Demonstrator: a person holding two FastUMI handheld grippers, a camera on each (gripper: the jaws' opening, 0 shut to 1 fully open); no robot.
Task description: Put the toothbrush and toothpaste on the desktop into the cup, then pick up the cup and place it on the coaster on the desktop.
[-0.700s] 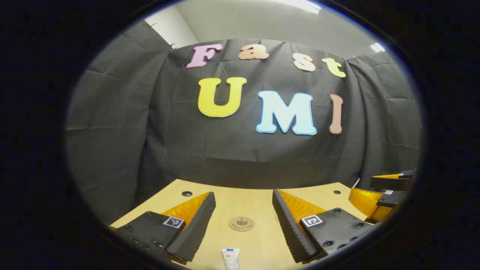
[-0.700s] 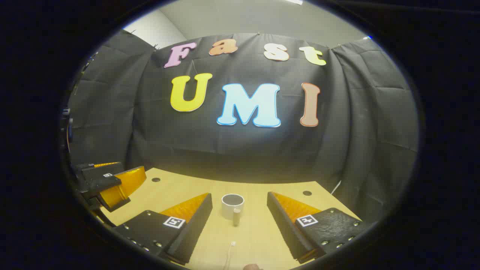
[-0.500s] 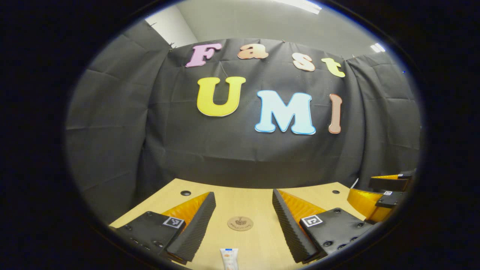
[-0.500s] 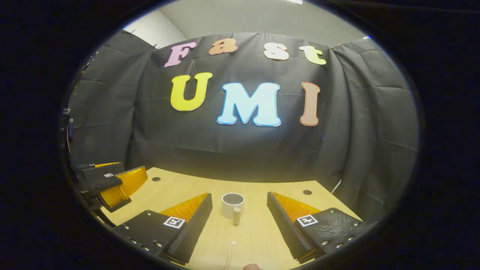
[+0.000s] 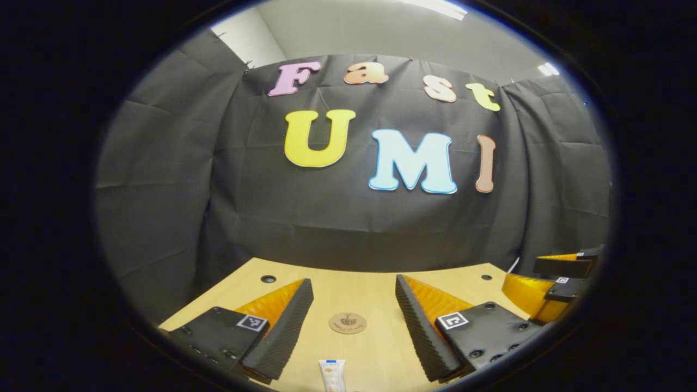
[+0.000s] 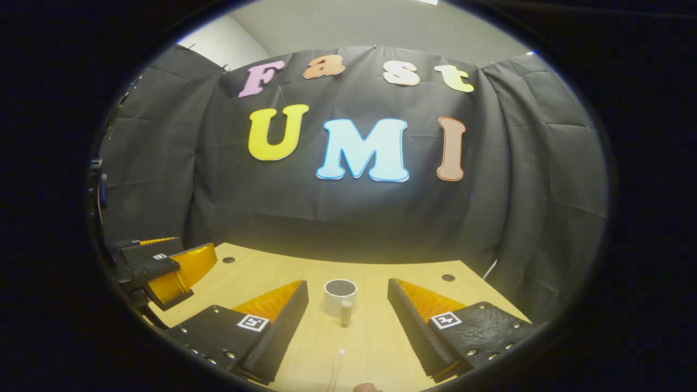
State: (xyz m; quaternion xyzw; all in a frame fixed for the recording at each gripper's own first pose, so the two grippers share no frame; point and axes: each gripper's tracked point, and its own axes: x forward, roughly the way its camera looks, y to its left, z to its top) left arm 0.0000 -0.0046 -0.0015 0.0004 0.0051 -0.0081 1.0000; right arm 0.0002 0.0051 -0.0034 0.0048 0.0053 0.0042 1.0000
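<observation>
In the left gripper view my left gripper (image 5: 354, 305) is open above the wooden desktop (image 5: 359, 288). A round brown coaster (image 5: 347, 323) lies between its fingers, and the white toothpaste tube (image 5: 332, 375) lies nearer, at the bottom edge. In the right gripper view my right gripper (image 6: 347, 302) is open too. A white cup (image 6: 340, 296) stands ahead between its fingers, handle toward me. The tip of the white toothbrush (image 6: 336, 366) lies on the desktop (image 6: 370, 332) just in front of the camera.
The right gripper (image 5: 550, 288) shows at the right edge of the left gripper view, and the left gripper (image 6: 163, 269) at the left edge of the right gripper view. The desktop has small round holes (image 5: 268, 279) near its back corners. Black cloth walls close the booth.
Both views have shifted very slightly; the coaster and toothpaste sit a little lower-left, the cup a touch higher. Both grippers stay open.
</observation>
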